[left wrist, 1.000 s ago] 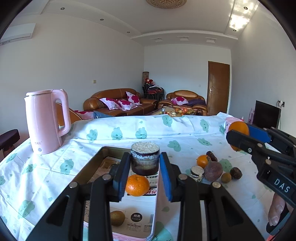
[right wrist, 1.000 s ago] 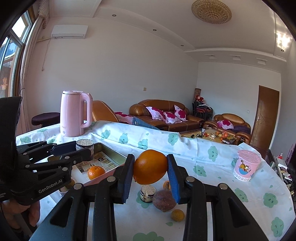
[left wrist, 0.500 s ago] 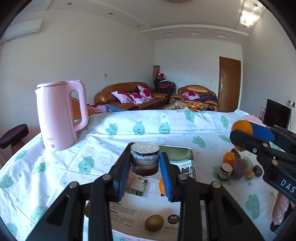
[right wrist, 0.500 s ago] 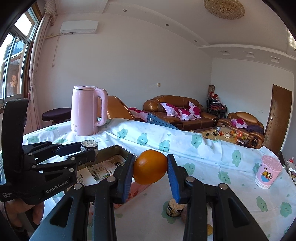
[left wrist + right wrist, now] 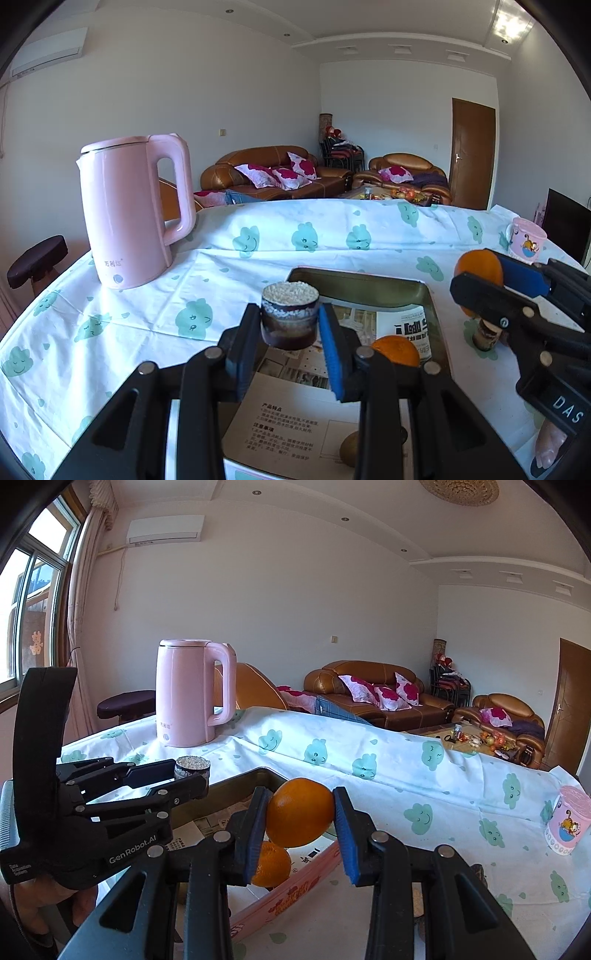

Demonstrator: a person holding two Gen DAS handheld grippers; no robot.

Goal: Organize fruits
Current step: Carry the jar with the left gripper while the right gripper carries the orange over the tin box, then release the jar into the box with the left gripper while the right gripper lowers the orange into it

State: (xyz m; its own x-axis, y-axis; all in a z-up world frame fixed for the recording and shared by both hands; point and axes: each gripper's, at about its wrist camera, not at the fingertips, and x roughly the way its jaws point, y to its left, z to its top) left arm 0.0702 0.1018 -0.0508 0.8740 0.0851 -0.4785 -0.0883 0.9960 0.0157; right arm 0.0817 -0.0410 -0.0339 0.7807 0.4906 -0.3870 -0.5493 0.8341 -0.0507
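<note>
A round orange fruit (image 5: 300,816) is clamped by the right hand-held gripper (image 5: 300,825) above the paper-lined metal tray (image 5: 236,781); firm, smooth-skinned, best gripped across its middle. A small grain-topped jar (image 5: 290,314) is pinched in the left hand-held gripper (image 5: 290,341).

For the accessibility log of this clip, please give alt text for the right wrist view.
The right gripper clamps a large orange above a paper-lined tray holding a smaller orange. At left, the left gripper grips a small grain-topped jar; a pink kettle stands behind on the cloud-print tablecloth.
</note>
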